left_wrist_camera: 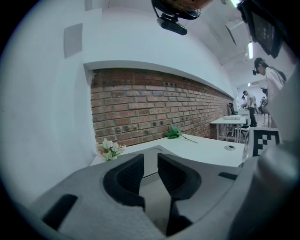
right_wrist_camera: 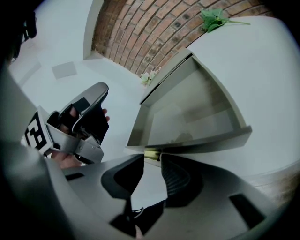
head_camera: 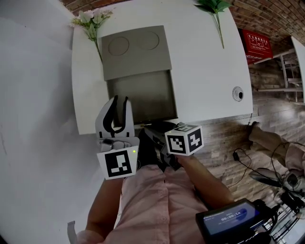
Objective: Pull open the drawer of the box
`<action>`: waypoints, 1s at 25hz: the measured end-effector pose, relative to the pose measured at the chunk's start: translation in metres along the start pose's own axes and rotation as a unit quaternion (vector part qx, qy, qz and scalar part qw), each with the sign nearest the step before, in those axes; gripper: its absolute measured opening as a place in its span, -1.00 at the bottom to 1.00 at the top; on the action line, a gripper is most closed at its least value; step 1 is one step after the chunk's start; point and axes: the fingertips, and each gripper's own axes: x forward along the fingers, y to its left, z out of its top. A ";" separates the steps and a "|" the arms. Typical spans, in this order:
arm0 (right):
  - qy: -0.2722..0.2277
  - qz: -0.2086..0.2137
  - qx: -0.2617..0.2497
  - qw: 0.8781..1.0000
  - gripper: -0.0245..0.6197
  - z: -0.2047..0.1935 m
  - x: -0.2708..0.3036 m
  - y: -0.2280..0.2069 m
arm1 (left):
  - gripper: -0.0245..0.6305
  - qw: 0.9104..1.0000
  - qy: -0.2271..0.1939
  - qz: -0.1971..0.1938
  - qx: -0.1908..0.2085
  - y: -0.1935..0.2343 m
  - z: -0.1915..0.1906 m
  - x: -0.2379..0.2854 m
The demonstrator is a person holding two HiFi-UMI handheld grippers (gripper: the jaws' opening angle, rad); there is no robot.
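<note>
A grey box (head_camera: 136, 50) lies on the white table (head_camera: 205, 71), and its drawer (head_camera: 140, 97) stands pulled out toward the table's front edge. The right gripper view looks into the empty drawer (right_wrist_camera: 187, 117), with the small brass handle (right_wrist_camera: 152, 153) on its front just at my jaw tips. My right gripper (right_wrist_camera: 151, 161) is open, its pads apart and not pressing the handle. In the head view it (head_camera: 151, 127) sits at the drawer's front. My left gripper (head_camera: 120, 102) hovers beside the drawer's left front corner, open with nothing between its fingers (left_wrist_camera: 150, 161).
White flowers (head_camera: 90, 21) lie at the box's back left and a green sprig (head_camera: 214, 9) at the back right. A round fitting (head_camera: 238, 93) sits near the table's right edge. Cables and a screen device (head_camera: 233, 219) lie over the brick-pattern floor. People stand far off (left_wrist_camera: 251, 108).
</note>
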 end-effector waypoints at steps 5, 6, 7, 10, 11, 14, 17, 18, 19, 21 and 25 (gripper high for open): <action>0.011 0.012 -0.004 1.000 -0.43 -0.014 -0.005 0.006 | -0.62 1.000 -0.011 0.013 -0.004 0.001 0.006 -0.006; 0.014 0.016 -0.005 1.000 -0.44 -0.018 -0.008 0.009 | -0.62 1.000 -0.014 0.017 -0.006 0.003 0.008 -0.009; 0.017 0.021 -0.009 1.000 -0.44 -0.021 -0.011 0.013 | -0.62 1.000 -0.020 0.021 -0.006 0.004 0.013 -0.011; 0.015 0.033 -0.035 0.999 -0.48 -0.023 -0.026 0.027 | -0.61 0.998 -0.052 0.030 0.003 0.009 0.034 -0.017; 0.007 0.036 -0.043 0.998 -0.50 -0.021 -0.034 0.032 | -0.61 0.998 -0.061 0.032 0.001 0.010 0.041 -0.021; -0.053 0.037 -0.071 0.995 -0.56 0.009 -0.068 0.053 | -0.61 0.996 -0.086 0.032 -0.022 0.005 0.070 -0.035; -0.143 0.014 -0.136 0.980 -0.63 0.069 -0.115 0.077 | -0.61 0.991 -0.125 0.030 -0.032 -0.001 0.111 -0.047; -0.174 0.002 -0.164 0.971 -0.65 0.088 -0.133 0.087 | -0.61 0.989 -0.139 0.030 -0.034 -0.004 0.126 -0.052; -0.204 -0.008 -0.190 0.960 -0.69 0.105 -0.150 0.097 | -0.61 0.987 -0.151 0.030 -0.038 -0.006 0.140 -0.056; -0.260 -0.022 -0.229 0.938 -0.79 0.132 -0.183 0.118 | -0.61 0.984 -0.171 0.027 -0.052 -0.011 0.163 -0.065; -0.336 -0.062 -0.291 0.894 -0.87 0.159 -0.232 0.151 | -0.71 0.977 -0.209 0.022 -0.048 -0.022 0.205 -0.080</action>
